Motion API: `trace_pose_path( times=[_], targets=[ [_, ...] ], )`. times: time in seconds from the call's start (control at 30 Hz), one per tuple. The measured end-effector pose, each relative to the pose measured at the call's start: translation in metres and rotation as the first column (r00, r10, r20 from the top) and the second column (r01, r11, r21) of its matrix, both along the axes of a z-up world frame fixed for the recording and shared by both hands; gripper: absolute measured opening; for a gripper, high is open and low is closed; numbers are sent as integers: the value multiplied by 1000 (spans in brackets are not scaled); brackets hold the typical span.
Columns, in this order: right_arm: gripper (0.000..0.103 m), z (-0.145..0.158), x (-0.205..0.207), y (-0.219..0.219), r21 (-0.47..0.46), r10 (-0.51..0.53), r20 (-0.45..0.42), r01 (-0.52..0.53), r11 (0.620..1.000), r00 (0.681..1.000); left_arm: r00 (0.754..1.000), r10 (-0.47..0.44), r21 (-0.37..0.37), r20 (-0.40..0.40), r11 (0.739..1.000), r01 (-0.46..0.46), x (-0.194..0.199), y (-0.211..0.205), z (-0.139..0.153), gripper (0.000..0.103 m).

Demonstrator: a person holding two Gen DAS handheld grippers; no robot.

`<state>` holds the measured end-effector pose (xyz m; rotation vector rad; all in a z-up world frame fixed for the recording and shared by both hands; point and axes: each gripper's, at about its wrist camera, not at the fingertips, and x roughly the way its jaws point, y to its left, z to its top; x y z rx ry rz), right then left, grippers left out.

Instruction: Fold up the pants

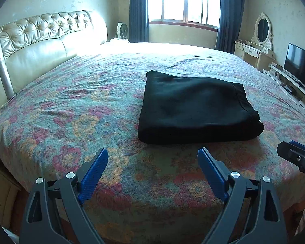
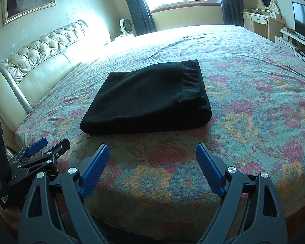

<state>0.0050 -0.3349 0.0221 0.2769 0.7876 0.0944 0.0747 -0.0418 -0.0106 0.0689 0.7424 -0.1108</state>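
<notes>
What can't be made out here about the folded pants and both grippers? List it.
- Black pants: layers underneath, hidden by the top fold in both views.
- Right gripper: mostly cut off by the left wrist view's edge.
- Left gripper: one of its fingers is hidden behind its frame in the right wrist view.

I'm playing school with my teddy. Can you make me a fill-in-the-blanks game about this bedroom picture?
1. The pants on the bed are already ____.
2. The colour of the pants is ____.
3. The left gripper and the right gripper both have fingers spread ____, holding nothing.
4. The fingers have pads coloured ____.

Missing words: folded; black; open; blue
</notes>
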Motion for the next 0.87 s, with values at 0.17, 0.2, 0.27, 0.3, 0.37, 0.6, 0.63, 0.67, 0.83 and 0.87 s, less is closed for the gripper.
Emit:
trace_pose_path(
  times=[0.17, 0.2, 0.27, 0.3, 0.37, 0.6, 0.63, 0.67, 0.83, 0.87],
  targets=[
    [87, -5, -1, 3, 0, 2, -13, -2, 1000, 1000, 1000, -4, -28, -14, 1000, 4, -1, 1, -1, 89],
    [87, -5, -1, 3, 0, 2, -15, -2, 1000, 1000, 1000, -6, -39, -17, 999, 6, -1, 1, -2, 89],
    [87, -7, -2, 4, 1, 2, -17, -2, 1000, 1000, 1000, -5, -57, -22, 998, 4, -2, 2, -2, 89],
    [87, -8, -3, 4, 3, 2, -18, -2, 1000, 1000, 1000, 1, -65, -22, 998, -3, -3, 3, -2, 89],
    [87, -10, -4, 4, 5, 2, -23, -2, 1000, 1000, 998, 36, -54, -47, 998, -38, -3, 3, -3, 89],
    [87, -12, -6, 2, 7, 1, -31, 0, 1000, 1000, 999, 5, 3, -50, 1000, -4, -10, -7, 2, 89],
    [87, -12, -7, 1, 6, -2, -31, 2, 1000, 1000, 999, -3, -11, -45, 1000, 3, -11, -7, 3, 89],
    [87, -11, -7, 0, 7, -4, -30, 4, 1000, 1000, 999, -6, -27, -47, 1000, 5, -11, -6, 3, 89],
    [87, -11, -9, -2, 4, -8, -30, 9, 1000, 1000, 997, -6, -76, -73, 997, 0, -10, -6, 1, 89],
    [87, -11, -9, -3, 4, -8, -32, 9, 1000, 999, 997, -9, -81, -77, 997, 3, -10, -7, 1, 89]
  ],
)
